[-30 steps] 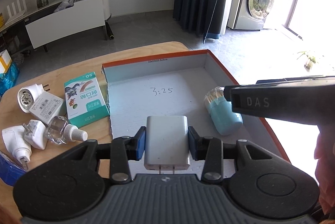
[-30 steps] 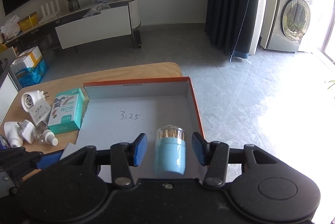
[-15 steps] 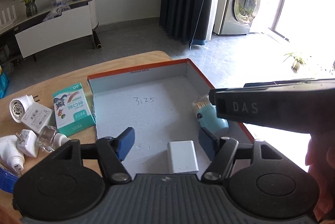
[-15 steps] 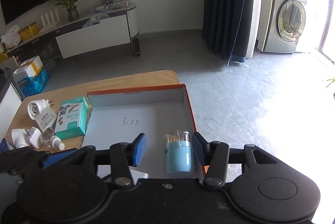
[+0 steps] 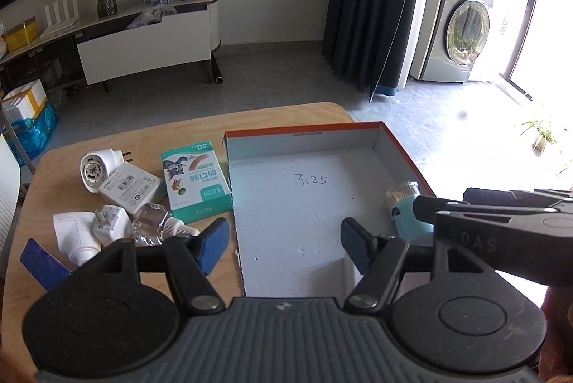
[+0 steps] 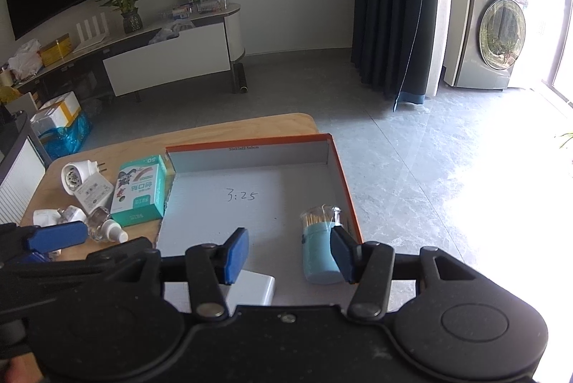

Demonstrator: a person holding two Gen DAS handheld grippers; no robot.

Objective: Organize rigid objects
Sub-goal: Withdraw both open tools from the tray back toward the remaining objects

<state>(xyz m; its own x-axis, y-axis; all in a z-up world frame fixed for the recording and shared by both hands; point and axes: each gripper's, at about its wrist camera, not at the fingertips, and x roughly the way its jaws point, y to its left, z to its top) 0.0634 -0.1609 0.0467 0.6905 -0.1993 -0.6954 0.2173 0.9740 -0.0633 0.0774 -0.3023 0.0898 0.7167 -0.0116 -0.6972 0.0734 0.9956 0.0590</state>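
1. On the wooden table [image 5: 143, 139], well to the left of the orange-rimmed box [image 5: 401, 150], lie a round white plug-in device [image 5: 95, 164], a white labelled adapter [image 5: 130, 191], two more white plugs [image 5: 93, 229] and a small clear bottle [image 5: 154, 223] on its side.
2. A green carton [image 5: 195, 182] lies flat just beside the box's left wall, outside it.
3. The left claw [image 5: 284, 247] hangs over the near left part of the box. Its jaws have just been opening. They are released, with nothing between the blue pads [image 5: 213, 245].
4. The box floor is pale and bears the handwritten "3:25" [image 5: 309, 179] near its middle.
5. A white charger block [image 6: 254, 286] lies flat on the box floor at the near edge, free of both claws.
6. The right claw [image 6: 290, 254] is over the near right part of the box, released, its pads spread wide.
7. A light blue toothpick holder [image 6: 318, 247] with a clear cap lies inside the box against its right wall. The right pad shows in front of it, and the other pad is well clear of it.
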